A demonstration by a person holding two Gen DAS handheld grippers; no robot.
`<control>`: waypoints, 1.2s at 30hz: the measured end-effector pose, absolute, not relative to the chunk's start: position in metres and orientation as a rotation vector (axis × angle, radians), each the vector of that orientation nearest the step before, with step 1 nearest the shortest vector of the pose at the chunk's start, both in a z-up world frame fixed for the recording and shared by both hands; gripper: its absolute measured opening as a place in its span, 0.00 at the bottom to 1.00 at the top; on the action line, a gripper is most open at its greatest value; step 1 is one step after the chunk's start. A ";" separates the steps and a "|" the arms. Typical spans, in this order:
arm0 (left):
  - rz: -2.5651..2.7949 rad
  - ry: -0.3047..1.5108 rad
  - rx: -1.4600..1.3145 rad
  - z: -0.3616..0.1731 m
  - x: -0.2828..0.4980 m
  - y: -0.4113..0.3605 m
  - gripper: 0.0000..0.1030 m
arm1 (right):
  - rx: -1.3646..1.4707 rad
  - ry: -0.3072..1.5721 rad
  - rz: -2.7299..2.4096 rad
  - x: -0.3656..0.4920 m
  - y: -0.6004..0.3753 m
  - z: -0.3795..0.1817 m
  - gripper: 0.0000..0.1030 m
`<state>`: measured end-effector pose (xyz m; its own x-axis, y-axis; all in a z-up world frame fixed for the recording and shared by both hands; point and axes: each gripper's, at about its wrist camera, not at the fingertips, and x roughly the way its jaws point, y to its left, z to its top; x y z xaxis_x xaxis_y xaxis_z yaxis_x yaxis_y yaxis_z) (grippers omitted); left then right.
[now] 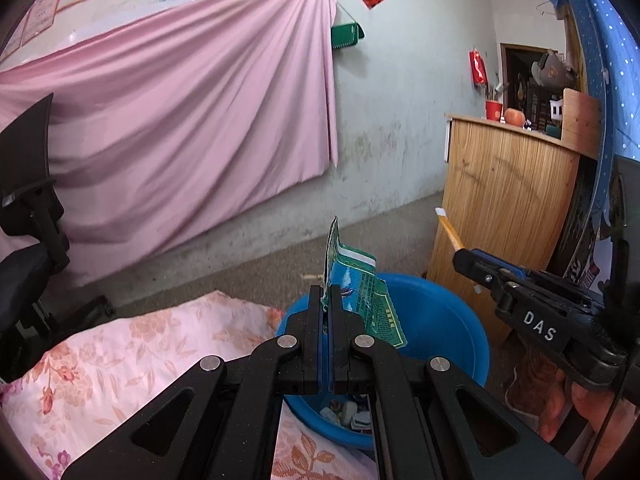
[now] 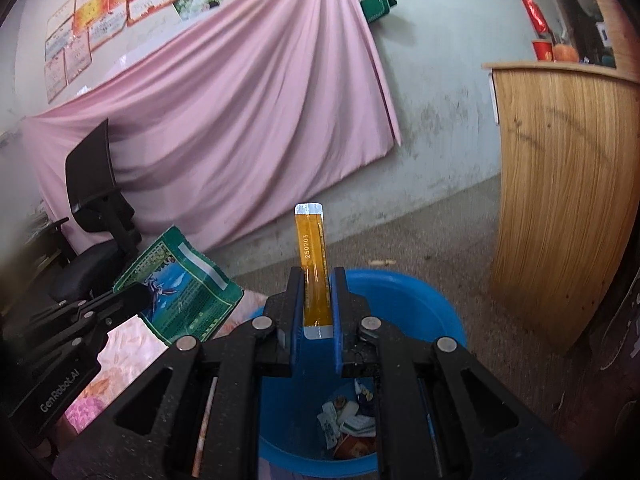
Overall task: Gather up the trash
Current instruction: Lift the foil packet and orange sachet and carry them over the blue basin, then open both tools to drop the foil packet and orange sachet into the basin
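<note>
My left gripper (image 1: pixel 327 294) is shut on a green and blue snack wrapper (image 1: pixel 362 280), held above the rim of a blue plastic basin (image 1: pixel 448 316). From the right wrist view the same wrapper (image 2: pixel 188 284) hangs at the left, in the left gripper (image 2: pixel 140 298). My right gripper (image 2: pixel 317 276) is shut on an orange flat sachet strip (image 2: pixel 312 248) that stands upright over the basin (image 2: pixel 404 296). In the left wrist view the right gripper (image 1: pixel 464 258) sits at the right with the strip (image 1: pixel 448 230) sticking out. Several bits of trash (image 2: pixel 352 424) lie in the basin bottom.
A floral pink cloth (image 1: pixel 120 360) covers the surface left of the basin. A wooden counter (image 1: pixel 508 208) stands at the right, a black office chair (image 2: pixel 96 208) at the left. A pink sheet (image 1: pixel 180 120) hangs on the far wall over a concrete floor (image 2: pixel 440 248).
</note>
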<state>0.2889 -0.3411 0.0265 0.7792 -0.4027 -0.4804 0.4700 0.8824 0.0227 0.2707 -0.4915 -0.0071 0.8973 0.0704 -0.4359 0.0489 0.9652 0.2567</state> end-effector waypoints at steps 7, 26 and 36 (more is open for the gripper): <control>-0.463 0.559 0.161 0.015 0.299 -0.345 0.00 | 0.284 0.552 0.037 0.283 -0.492 -0.023 0.35; -0.469 0.726 0.128 -0.016 0.325 -0.339 0.00 | 0.311 0.629 0.046 0.297 -0.500 -0.037 0.35; -0.405 0.792 0.105 -0.025 0.336 -0.328 0.39 | 0.326 0.668 0.027 0.300 -0.503 -0.044 0.38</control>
